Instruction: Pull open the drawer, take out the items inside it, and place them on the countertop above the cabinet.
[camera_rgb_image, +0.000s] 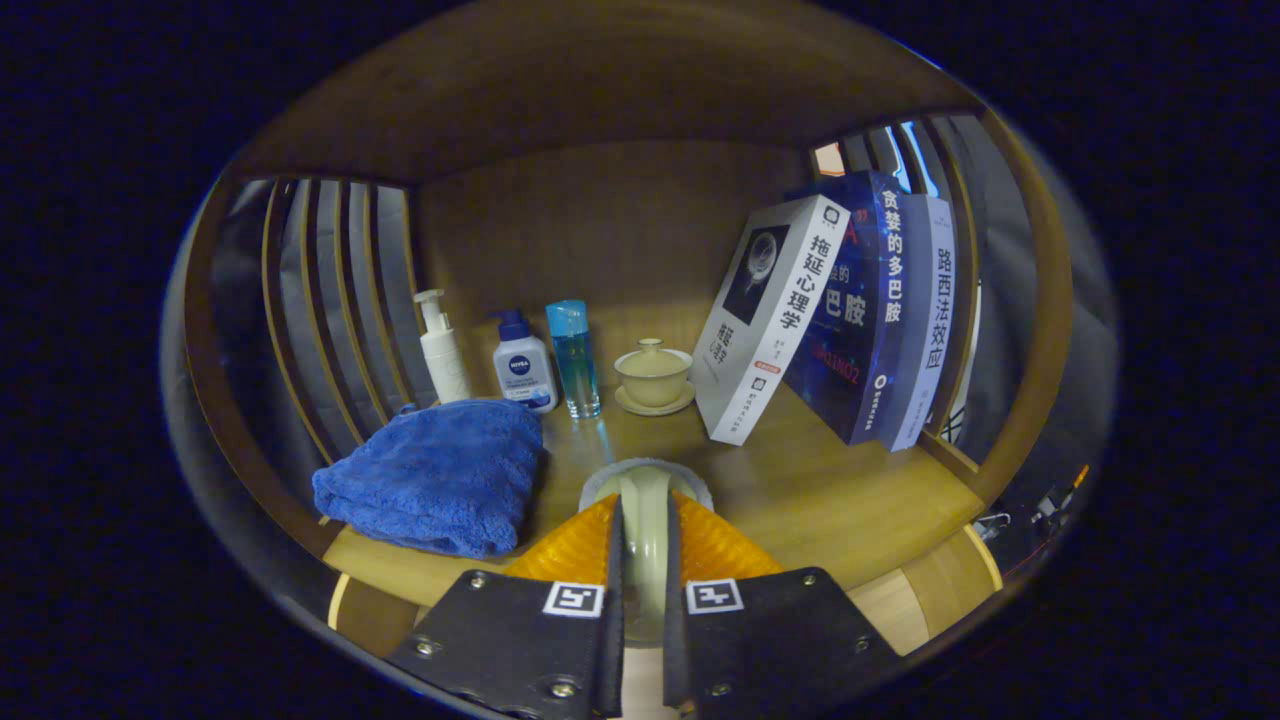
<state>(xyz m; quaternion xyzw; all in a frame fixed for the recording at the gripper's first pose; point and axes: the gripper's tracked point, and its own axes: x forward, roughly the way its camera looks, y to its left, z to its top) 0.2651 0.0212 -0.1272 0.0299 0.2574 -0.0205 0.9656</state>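
Gripper view: fingers (645, 560) clamped on, seemingly, plate (646, 520).

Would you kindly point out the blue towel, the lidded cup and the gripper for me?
Blue towel (432, 475): gripper view, middle of its folded top.
Lidded cup (652, 376): gripper view, the bowl's side, under the lid.
Gripper (641, 560): gripper view, between its fingers, shut on a pale round item.

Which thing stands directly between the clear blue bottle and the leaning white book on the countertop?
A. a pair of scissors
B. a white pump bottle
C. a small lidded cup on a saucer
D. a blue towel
C. The lidded cup on its saucer stands between the clear blue bottle and the leaning white book, beyond the fingers, which are closed on a pale thin object.
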